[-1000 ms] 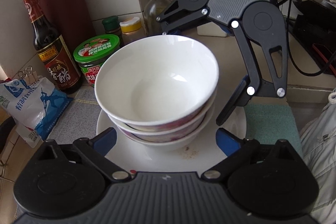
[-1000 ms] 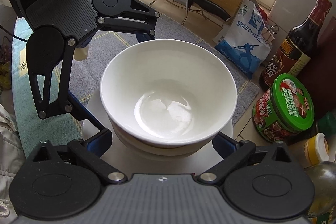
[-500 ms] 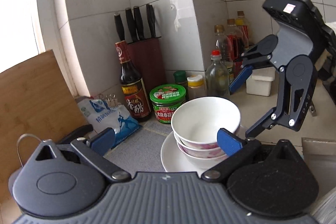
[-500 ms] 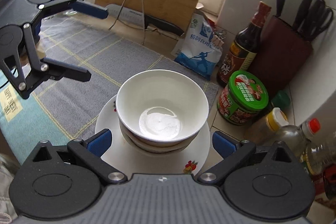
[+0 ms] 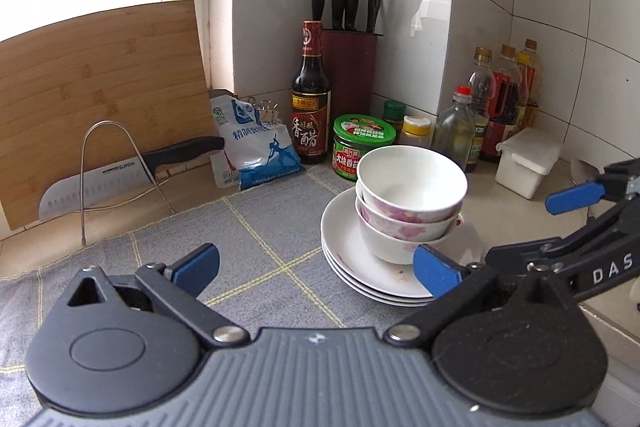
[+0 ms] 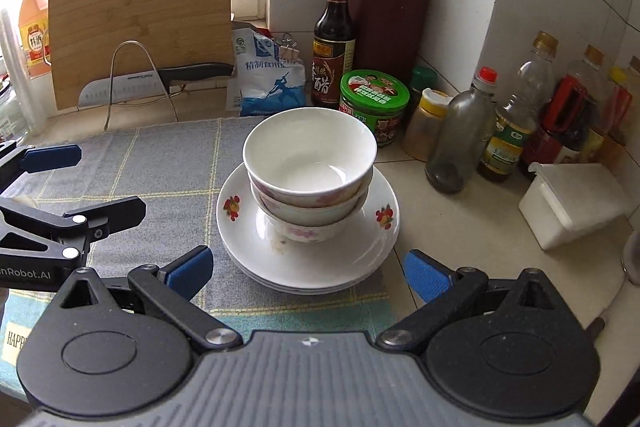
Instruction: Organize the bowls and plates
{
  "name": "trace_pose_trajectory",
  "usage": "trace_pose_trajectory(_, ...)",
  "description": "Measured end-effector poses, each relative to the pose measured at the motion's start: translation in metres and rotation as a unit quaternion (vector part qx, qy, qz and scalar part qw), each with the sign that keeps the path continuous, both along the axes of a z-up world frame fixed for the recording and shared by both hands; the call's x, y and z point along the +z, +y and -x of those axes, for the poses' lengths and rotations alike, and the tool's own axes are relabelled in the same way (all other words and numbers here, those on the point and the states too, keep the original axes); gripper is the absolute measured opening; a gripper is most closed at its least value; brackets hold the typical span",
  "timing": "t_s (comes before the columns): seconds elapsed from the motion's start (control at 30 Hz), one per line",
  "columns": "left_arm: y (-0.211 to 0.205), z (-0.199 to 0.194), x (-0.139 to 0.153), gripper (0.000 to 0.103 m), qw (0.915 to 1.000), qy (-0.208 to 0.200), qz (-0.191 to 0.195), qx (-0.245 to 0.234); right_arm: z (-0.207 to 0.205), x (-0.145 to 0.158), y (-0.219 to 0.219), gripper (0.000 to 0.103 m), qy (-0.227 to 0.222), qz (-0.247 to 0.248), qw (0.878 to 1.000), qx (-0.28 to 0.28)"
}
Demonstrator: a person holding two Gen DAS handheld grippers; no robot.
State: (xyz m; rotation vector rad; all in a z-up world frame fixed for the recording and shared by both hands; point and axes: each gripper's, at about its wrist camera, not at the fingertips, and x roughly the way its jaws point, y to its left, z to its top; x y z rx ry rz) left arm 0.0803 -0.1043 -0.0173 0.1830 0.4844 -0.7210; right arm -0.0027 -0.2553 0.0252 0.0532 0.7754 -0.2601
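Bowls point(image 6: 310, 179), 3 of them nested, sit on a stack of white plates point(image 6: 372, 247) on the table point(image 6: 440, 267), with the plate stack half on a grey checked cloth point(image 6: 160, 163) and half on the bare surface. Both claws are wide open and grip nothing. The right claw point(image 6: 306, 269) hovers just in front of the plates, its blue pads either side of the stack's near edge but clear of it. The left claw point(image 5: 316, 265) hangs over the cloth to the left of the stack, its right pad close to the plate rim.

The main risk, as I judge it, is the bowl tower. It looks slightly off-centre, the upper bowls leaning toward the back, so a nudge from either claw could tip it or slide it across the glazed plates. Because the stack straddles the cloth edge, it may rock if pressed on 1 side. A green-lidded jar point(image 6: 374, 101), a dark vinegar bottle point(image 6: 334, 39) and a clear glass bottle point(image 6: 460, 135) stand just behind and beside the stack; a push away from the claws could knock the bowls into them. Smooth porcelain would likely slip in a light pinch on the rim.
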Motion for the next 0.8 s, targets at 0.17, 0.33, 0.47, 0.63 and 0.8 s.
trace_pose_trajectory(0.17, 0.001, 0.009, 0.016, 0.102, 0.9993, 0.009, -0.023, 0.028, 0.015, 0.011, 0.013, 0.103, -0.015, 0.005, 0.999, -0.042)
trace_pose_trajectory(0.33, 0.006, 0.012, 0.024, 0.102, 0.9986, 0.03, -0.022, 0.038, 0.019, 0.016, 0.016, 0.103, -0.021, 0.019, 0.997, -0.075)
trace_pose_trajectory(0.47, 0.007, 0.012, 0.028, 0.102, 0.9973, 0.031, -0.031, 0.059, 0.02, 0.017, 0.014, 0.103, -0.028, 0.006, 0.996, -0.086)
trace_pose_trajectory(0.63, 0.007, 0.013, 0.029, 0.102, 0.9964, 0.035, -0.038, 0.068, 0.017, 0.017, 0.018, 0.103, -0.03, 0.002, 0.996, -0.085)
trace_pose_trajectory(0.8, 0.007, 0.014, 0.03, 0.102, 0.9957, 0.041, -0.04, 0.072, 0.014, 0.017, 0.02, 0.103, -0.03, 0.005, 0.996, -0.083)
